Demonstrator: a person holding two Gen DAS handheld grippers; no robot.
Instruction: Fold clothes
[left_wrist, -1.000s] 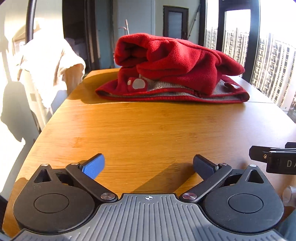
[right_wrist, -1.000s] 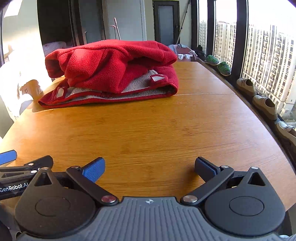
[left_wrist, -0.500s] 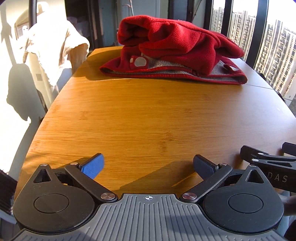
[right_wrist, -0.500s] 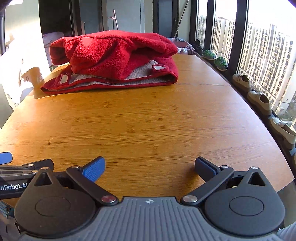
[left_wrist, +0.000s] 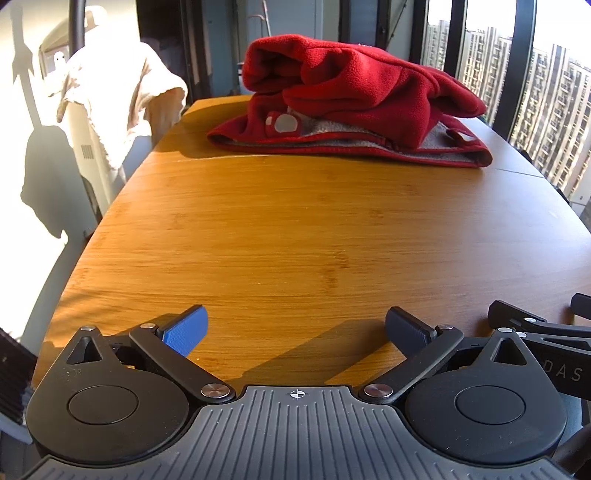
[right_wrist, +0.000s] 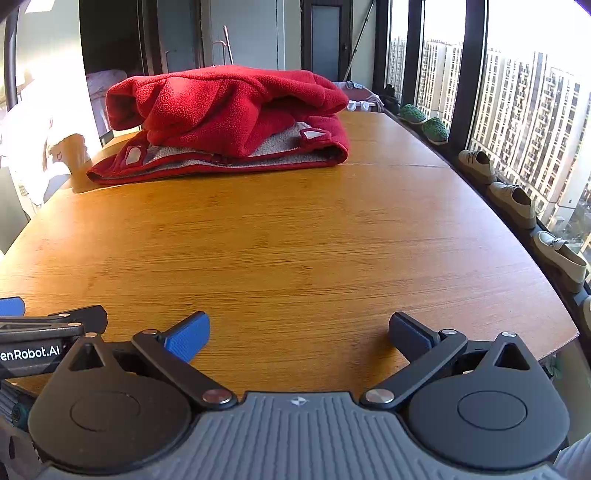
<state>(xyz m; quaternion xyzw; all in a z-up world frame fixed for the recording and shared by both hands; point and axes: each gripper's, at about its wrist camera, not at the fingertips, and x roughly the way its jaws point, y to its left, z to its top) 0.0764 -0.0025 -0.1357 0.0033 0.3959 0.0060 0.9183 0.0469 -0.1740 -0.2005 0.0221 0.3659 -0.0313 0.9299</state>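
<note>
Fleece (left_wrist: 354, 99) red, folded into thick bundle at far end of table (left_wrist: 295, 229). Left gripper (left_wrist: 295, 328) and right gripper (right_wrist: 299, 332) near edge, jaws apart, empty. Folding looks finished.

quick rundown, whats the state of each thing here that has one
red fleece garment: folded in a bulky heap, lying at the far end of the table, held by nothing
left gripper: open, empty, above bare table
right gripper: open, empty, above bare table
wooden table: bare between the grippers and the garment
shoes: lined up along the window sill
</note>
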